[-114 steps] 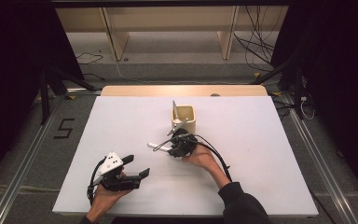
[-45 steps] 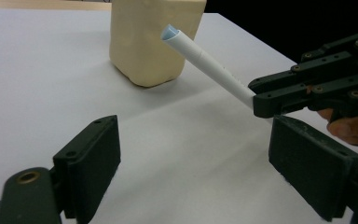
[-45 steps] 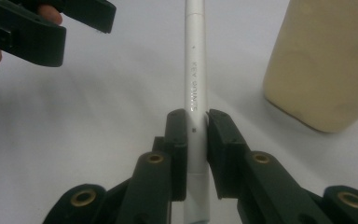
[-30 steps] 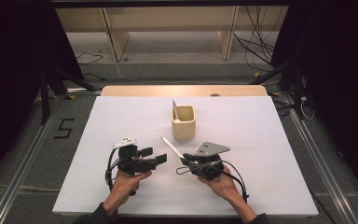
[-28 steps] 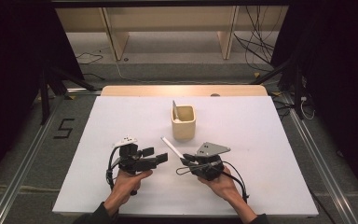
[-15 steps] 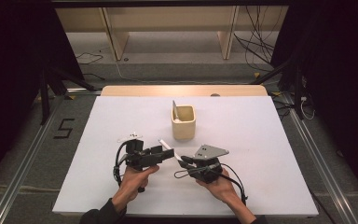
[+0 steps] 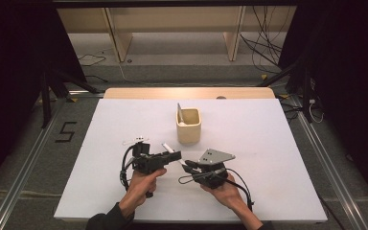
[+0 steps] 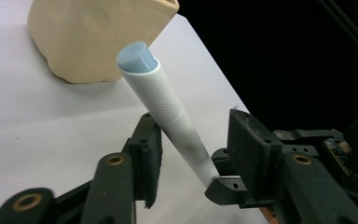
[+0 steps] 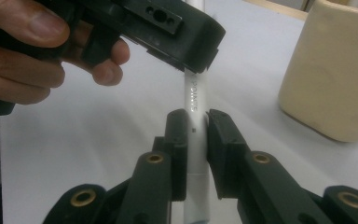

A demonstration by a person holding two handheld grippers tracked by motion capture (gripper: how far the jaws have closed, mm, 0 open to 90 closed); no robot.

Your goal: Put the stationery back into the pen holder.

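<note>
A white pen [image 7: 171,149] with a pale blue end [image 8: 137,53] hangs tilted above the white table [image 7: 268,143]. My right gripper [image 7: 187,165] is shut on its lower part, and the pads [image 9: 179,140] press both sides of the barrel [image 9: 193,98]. My left gripper [image 7: 175,155] comes in from the left, and its jaws have just been closing around the pen's upper part [image 8: 168,107]. One left pad [image 8: 150,149] is close to the barrel. The other pad [image 8: 247,149] stands clear of it.
A cream cup [image 7: 188,127] stands upright behind the grippers with a thin utensil [image 7: 179,112] leaning in it. In the left gripper view the cup [image 8: 98,37] is just beyond the pen's tip. The table's wooden far edge [image 7: 187,93] lies behind.
My left gripper has moved right to the pen, and its jaws have narrowed around the barrel. The right gripper has stayed in place with the pen.
</note>
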